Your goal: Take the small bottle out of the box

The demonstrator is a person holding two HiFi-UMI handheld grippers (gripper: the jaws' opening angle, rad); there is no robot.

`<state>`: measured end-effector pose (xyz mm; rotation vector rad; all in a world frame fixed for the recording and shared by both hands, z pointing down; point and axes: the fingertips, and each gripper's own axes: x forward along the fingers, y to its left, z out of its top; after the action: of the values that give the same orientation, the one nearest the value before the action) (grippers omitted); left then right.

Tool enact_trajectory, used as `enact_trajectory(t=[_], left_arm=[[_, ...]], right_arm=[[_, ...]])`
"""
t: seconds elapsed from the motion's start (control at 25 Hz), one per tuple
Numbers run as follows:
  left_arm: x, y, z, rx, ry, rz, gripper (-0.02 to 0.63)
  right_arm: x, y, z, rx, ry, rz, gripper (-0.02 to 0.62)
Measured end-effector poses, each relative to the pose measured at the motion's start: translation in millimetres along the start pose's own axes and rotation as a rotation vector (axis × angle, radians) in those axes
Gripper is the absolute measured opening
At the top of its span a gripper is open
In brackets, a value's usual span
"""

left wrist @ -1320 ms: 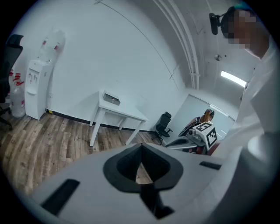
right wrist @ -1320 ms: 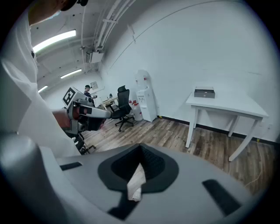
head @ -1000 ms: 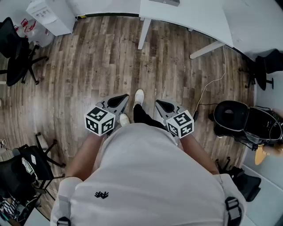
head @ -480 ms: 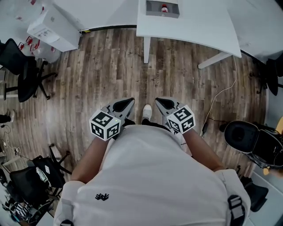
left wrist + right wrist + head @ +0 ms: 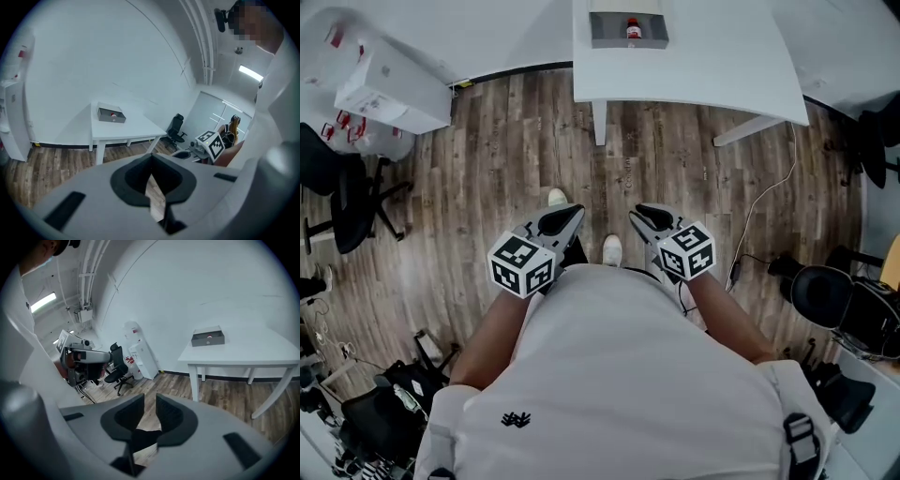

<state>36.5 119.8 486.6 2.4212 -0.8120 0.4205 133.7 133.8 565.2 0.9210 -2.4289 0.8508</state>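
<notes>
Small bottle [image 5: 632, 28] is being seen lying inside the box [image 5: 605, 30] on the bench [image 5: 703, 66], well apart from both grippers. Left gripper [image 5: 566, 216] is being held closed and empty. Right gripper [image 5: 646, 216] jaws have just been opening, with nothing between them. Judged: removal is remaining outstanding.

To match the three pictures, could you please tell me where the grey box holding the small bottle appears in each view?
Head view: the box is at top centre, on the table's far edge.
Left gripper view: the box is left of centre, about mid-height.
Right gripper view: the box is right of centre, just above mid-height.
Shared landmark: the white table beneath it, visible in all three.
</notes>
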Motion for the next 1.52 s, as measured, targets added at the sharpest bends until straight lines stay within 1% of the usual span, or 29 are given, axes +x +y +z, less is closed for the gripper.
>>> enact_trajectory(t=[0.12,0.24,0.4,0.56,0.72,0.84,0.92,1.12,1.2,1.32,1.52], left_arm=[[16.6,25.4,21.8,0.011,0.002,-0.046,0.006],[25.0,57.4,43.4,0.019,0.015,-0.091,0.006],[31.8,98.3,75.6,0.051,0.035,-0.159,0.006],[25.5,137.2,88.4,0.062,0.065,-0.208,0.006],[20.7,172.0,91.0,0.038,0.071,-0.213,0.006],[17.8,191.5,101.2,0.02,0.053,-0.198,0.006],[19.8,202.3,109.4,0.016,0.032,-0.176,0.006],[22.8,231.3,127.2,-0.003,-0.013,-0.078,0.006],[24.7,240.5,139.2,-0.004,-0.029,-0.04,0.006],[28.0,251.9,160.0,0.003,-0.052,0.018,0.006],[40.4,264.0,192.2,-0.001,-0.097,0.094,0.006]], right_arm=[[16.0,-16.9,18.6,0.029,0.01,-0.041,0.08],[33.5,-32.1,45.6,0.05,0.004,-0.091,0.075],[60.6,-64.4,79.7,0.08,0.007,-0.174,0.072],[88.9,-90.6,102.8,0.125,0.028,-0.239,0.074],[105.1,-118.2,128.5,0.144,0.039,-0.305,0.086],[117.6,-141.6,154.8,0.153,0.038,-0.321,0.101],[125.8,-162.0,174.3,0.142,0.037,-0.325,0.111],[148.9,-218.0,219.0,0.13,0.034,-0.327,0.134],[155.1,-242.1,237.9,0.129,0.03,-0.335,0.15],[162.5,-274.7,263.8,0.12,0.031,-0.345,0.156],[179.3,-321.3,298.5,0.081,0.063,-0.343,0.184]])
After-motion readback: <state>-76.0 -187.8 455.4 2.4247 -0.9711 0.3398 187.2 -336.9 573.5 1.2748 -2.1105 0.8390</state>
